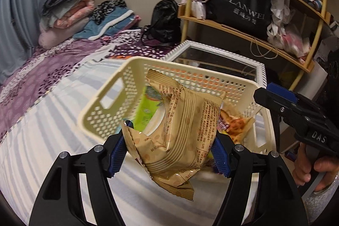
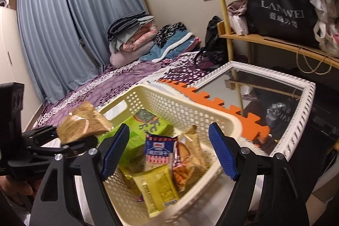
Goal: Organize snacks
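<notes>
Bed (image 1: 53, 115): striped sheet; cream perforated basket (image 1: 118, 86) was set on it, several snack packets inside. Tan biscuit packet (image 1: 180, 137): was clamped in left claw (image 1: 169, 154), held above basket's near rim. Right claw (image 2: 169, 151): stood apart, empty. Advice: packet is best carried over open basket before release.

A lived-in home bedroom: a bed with a purple patterned cover (image 2: 118, 86) fills the room, folded quilts and blankets (image 2: 135, 35) piled at its head, pale blue pleated curtains (image 2: 63, 24) behind it, and a cluttered curved wooden shelf unit (image 2: 275, 39) beside it.
</notes>
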### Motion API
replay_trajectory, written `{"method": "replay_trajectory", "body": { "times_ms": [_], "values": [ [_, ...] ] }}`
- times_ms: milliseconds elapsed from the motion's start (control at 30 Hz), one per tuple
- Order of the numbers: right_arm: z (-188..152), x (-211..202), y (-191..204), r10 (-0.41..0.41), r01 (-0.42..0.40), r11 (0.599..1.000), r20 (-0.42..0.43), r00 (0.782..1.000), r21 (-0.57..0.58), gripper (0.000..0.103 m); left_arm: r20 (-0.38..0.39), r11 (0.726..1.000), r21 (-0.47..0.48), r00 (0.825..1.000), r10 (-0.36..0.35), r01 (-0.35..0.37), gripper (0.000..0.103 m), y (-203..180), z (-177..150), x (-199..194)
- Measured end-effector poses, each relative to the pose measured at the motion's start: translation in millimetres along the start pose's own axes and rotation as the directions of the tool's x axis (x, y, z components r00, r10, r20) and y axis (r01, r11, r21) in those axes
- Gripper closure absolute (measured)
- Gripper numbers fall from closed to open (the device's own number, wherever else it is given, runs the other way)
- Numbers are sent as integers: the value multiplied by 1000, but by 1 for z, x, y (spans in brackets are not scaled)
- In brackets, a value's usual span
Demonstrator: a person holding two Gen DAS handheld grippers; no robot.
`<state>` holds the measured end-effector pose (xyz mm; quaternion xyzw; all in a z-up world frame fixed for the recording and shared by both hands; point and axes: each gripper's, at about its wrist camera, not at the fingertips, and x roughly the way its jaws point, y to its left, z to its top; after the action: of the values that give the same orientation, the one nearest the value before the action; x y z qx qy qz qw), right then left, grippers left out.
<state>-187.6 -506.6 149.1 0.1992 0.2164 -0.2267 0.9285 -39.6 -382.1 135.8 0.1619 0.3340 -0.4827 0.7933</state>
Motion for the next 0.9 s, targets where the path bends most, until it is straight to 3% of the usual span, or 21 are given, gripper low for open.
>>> {"method": "replay_trajectory", "body": {
  "times_ms": [300, 333, 367, 433, 600, 900],
  "values": [
    [-4, -12, -22, -43, 43, 998, 5, 999, 35, 26, -41, 998, 1, 997, -60, 60, 31, -22, 11, 40],
    [-5, -14, -23, -46, 46, 998, 4, 999, 36, 26, -43, 998, 5, 997, -56, 57, 27, -22, 12, 42],
    [-6, -15, -24, -48, 48, 998, 3, 999, 36, 26, -43, 999, 7, 998, -50, 50, 13, -23, 12, 43],
    [-7, -16, -25, -52, 52, 998, 3, 999, 38, 26, -15, 1000, 7, 1000, -21, 21, 4, -24, 12, 39],
    [-8, -21, -24, -56, 56, 998, 5, 998, 38, 23, 4, 1000, -4, 1000, -16, 16, 4, -17, 11, 28],
    [-11, -30, -10, -47, 47, 999, -19, 999, -5, 10, 29, 995, 9, 995, 95, -95, 3, -8, 10, 3]
  ]
}}
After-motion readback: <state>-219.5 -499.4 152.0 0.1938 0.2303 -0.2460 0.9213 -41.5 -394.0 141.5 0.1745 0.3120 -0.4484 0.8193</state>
